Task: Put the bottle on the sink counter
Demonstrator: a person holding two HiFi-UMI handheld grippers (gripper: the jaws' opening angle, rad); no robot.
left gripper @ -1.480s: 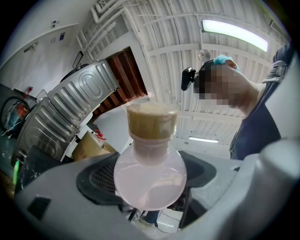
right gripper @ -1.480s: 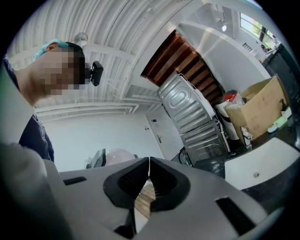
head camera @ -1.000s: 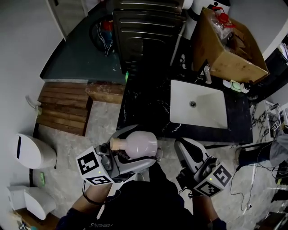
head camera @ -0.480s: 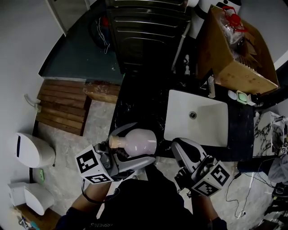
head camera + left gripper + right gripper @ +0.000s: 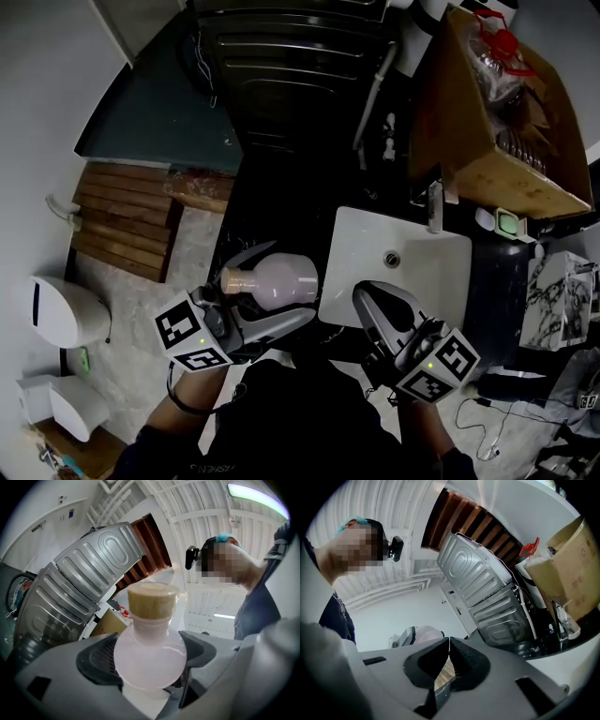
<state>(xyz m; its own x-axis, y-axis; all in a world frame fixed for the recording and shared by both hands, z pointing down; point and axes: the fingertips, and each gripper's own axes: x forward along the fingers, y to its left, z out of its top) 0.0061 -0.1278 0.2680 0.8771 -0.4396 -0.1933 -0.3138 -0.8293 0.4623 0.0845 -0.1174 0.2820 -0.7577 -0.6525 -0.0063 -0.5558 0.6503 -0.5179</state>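
In the head view the left gripper [image 5: 277, 292] sat at the lower centre of the frame with its jaws spread wide around a pale pink bottle [image 5: 291, 278], clamped on the round body from both sides. The bottle lay on its side in that grip, its tan cap [image 5: 236, 278] pointing to the frame's left. It was held in the air over the near edge of the black counter [image 5: 272, 211], just left of the white sink [image 5: 427, 277]. The right gripper [image 5: 449, 653] was at the lower right, near the sink's front rim, its jaw tips pressed together with nothing between them. A cardboard box [image 5: 487, 131] filled the upper right, a grey washing machine [image 5: 291, 66] the top centre, and a wooden mat [image 5: 122, 220] lay at the left
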